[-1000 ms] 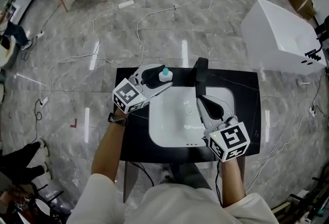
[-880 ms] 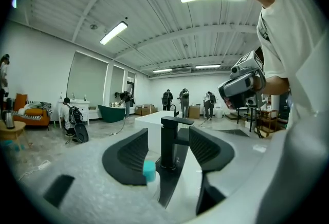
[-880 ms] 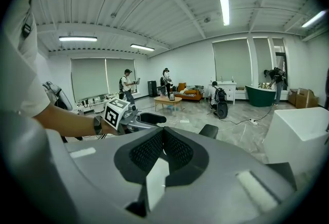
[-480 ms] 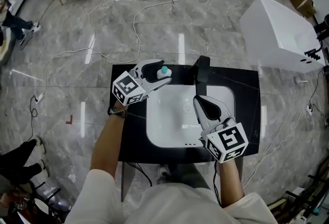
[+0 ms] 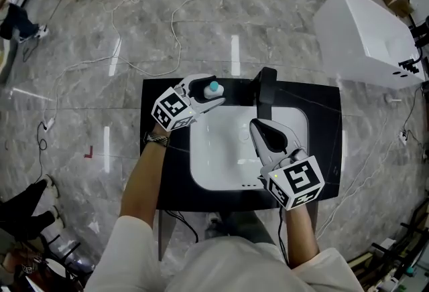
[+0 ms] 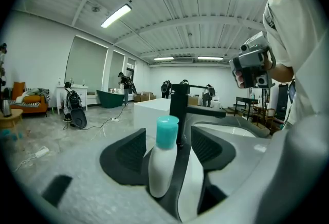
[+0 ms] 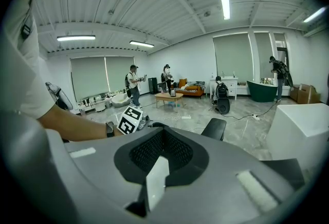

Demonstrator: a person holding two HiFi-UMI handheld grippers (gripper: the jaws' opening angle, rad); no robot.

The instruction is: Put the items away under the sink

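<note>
A small white bottle with a teal cap (image 5: 213,89) stands upright at the back left of the black counter (image 5: 167,177), beside the white sink basin (image 5: 221,163). My left gripper (image 5: 216,93) straddles it. In the left gripper view the bottle (image 6: 163,164) sits between the two wide jaws with room on its right side. The jaws have just been opening and the pads do not press it. The bottle's base is hidden. My right gripper (image 5: 259,126) hovers over the basin's right half, jaws together and holding nothing; in its own view the gripper (image 7: 163,141) shows only a thin slit.
A black faucet (image 5: 263,91) rises at the basin's back edge, between the two grippers. A large white block (image 5: 365,36) stands on the floor to the right. Cables (image 5: 177,23) trail over the marble floor beyond the counter. People stand far off in the room.
The left gripper has sunk toward the counter's back left corner with the bottle between its jaws, and the jaws have spread a little. The right gripper has barely shifted.
</note>
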